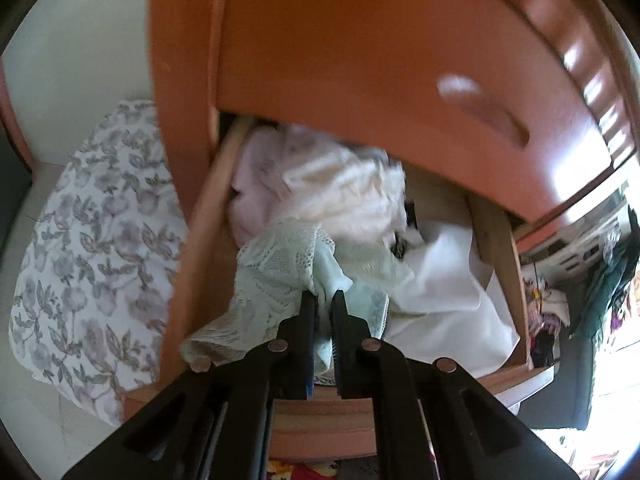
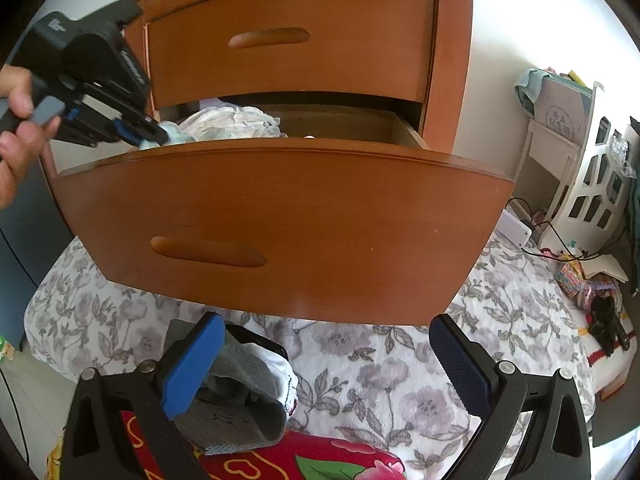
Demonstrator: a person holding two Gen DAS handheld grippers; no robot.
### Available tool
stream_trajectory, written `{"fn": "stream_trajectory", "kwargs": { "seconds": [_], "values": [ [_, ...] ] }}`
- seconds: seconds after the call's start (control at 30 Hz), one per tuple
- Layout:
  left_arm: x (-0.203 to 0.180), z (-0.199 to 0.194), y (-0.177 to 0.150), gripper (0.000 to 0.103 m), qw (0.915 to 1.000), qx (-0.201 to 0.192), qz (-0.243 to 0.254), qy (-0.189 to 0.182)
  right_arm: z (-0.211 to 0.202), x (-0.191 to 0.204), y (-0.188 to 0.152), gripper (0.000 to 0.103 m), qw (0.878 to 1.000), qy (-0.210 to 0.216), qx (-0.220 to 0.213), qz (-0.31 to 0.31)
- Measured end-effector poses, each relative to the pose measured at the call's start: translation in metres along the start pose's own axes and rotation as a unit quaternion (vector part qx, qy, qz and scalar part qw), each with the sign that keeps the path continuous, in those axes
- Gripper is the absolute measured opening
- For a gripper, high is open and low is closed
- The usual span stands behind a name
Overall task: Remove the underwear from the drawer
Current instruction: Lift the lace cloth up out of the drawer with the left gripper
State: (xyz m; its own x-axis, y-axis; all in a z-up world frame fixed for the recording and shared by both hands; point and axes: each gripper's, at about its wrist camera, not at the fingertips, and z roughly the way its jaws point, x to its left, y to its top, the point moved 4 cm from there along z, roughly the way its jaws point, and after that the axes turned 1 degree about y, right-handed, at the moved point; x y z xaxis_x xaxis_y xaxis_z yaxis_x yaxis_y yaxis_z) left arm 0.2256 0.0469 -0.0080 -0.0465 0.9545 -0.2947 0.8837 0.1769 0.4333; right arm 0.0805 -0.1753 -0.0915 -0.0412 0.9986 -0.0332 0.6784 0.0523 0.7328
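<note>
The lower drawer (image 2: 280, 216) of an orange wooden dresser stands pulled out, full of light garments. My left gripper (image 1: 323, 300) is shut on a mint-green lace underwear (image 1: 276, 272), pinching a fold of it just above the front left of the drawer's wooden side wall (image 1: 200, 216). In the right wrist view, the left gripper (image 2: 158, 136) reaches over the drawer's left front corner, held by a person's hand (image 2: 16, 128). My right gripper (image 2: 326, 322) hangs open and empty in front of the drawer, above the bed.
Cream and pink garments (image 1: 332, 192) and a white cloth (image 1: 440, 292) fill the drawer. The upper drawer (image 2: 288, 40) is closed. A grey and white garment (image 2: 240, 392) lies on the floral sheet (image 2: 400, 380) near a red blanket (image 2: 320, 460). A white shelf (image 2: 580, 184) stands at right.
</note>
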Motion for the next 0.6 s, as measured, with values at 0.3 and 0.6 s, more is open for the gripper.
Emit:
{"fn": "stream_trajectory", "kwargs": {
  "seconds": [0.3,0.6],
  "values": [
    [0.017,-0.046,0.017,0.007,0.9972,-0.07,-0.004,-0.027,-0.001,0.001,-0.001,0.103,1.0,-0.006,-0.001,-0.003],
    [0.004,-0.093,0.017,0.007,0.9875,-0.138,0.02,-0.072,-0.003,-0.001,0.0,0.103,1.0,-0.014,-0.003,-0.002]
  ]
}}
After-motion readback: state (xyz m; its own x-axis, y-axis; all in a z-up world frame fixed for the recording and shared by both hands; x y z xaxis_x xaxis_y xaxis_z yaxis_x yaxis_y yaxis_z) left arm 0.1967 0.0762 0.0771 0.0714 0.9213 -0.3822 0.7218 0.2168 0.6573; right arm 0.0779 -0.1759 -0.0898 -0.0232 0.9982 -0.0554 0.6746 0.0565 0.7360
